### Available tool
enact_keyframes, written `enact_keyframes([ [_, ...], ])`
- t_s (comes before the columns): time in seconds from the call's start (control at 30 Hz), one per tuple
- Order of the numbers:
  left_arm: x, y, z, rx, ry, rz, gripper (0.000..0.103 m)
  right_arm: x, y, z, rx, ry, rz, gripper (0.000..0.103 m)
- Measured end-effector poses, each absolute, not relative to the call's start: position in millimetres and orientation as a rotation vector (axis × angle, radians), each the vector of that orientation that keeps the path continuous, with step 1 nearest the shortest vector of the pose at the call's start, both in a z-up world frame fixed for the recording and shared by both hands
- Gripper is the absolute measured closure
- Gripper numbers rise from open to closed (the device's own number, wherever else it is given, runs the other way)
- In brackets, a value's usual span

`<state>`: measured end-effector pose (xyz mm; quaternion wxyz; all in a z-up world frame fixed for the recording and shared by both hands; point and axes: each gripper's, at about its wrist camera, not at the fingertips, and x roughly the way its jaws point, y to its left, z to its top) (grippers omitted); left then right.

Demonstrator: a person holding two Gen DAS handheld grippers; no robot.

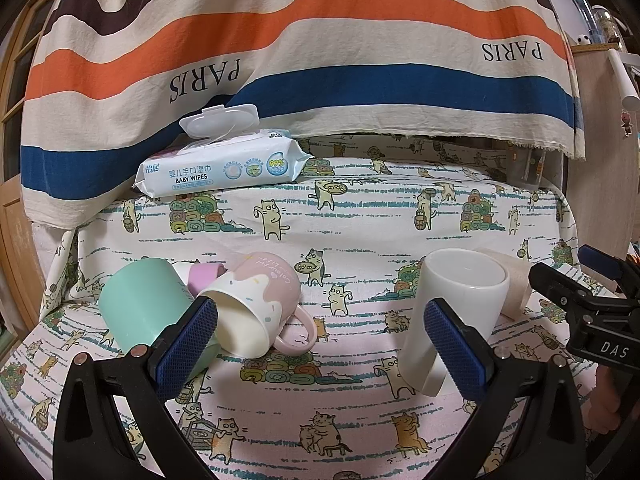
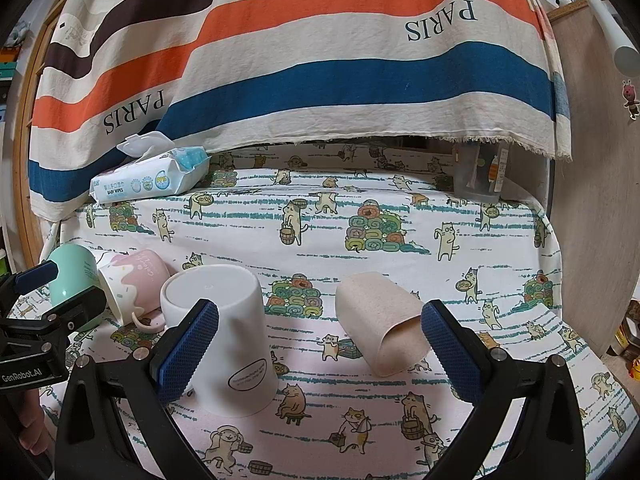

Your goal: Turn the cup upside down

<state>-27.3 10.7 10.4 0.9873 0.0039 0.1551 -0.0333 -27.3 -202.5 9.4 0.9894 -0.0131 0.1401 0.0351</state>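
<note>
A white cup (image 2: 224,332) stands upside down on the cat-print cloth, base up; it also shows in the left wrist view (image 1: 456,304). A beige cup (image 2: 380,328) lies on its side to its right, partly hidden behind the white cup in the left wrist view (image 1: 516,280). A pink mug (image 1: 260,304) lies on its side next to a mint cup (image 1: 148,304) that stands base up. My left gripper (image 1: 320,344) is open and empty, with the pink mug at its left finger and the white cup at its right finger. My right gripper (image 2: 320,348) is open and empty around the beige cup.
A pack of baby wipes (image 1: 224,164) with its lid open lies at the back left. A striped PARIS cloth (image 1: 320,48) hangs behind. A wooden panel (image 2: 592,200) stands on the right. A clear container (image 2: 480,176) sits at the back right.
</note>
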Motion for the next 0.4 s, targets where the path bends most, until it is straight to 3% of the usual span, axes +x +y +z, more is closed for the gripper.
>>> enact_keyframes([
  [0.4, -27.5, 11.7, 10.5, 0.008, 0.311, -0.067, 0.0, -27.4, -202.7, 9.7, -0.026, 0.28, 0.07, 0.001],
])
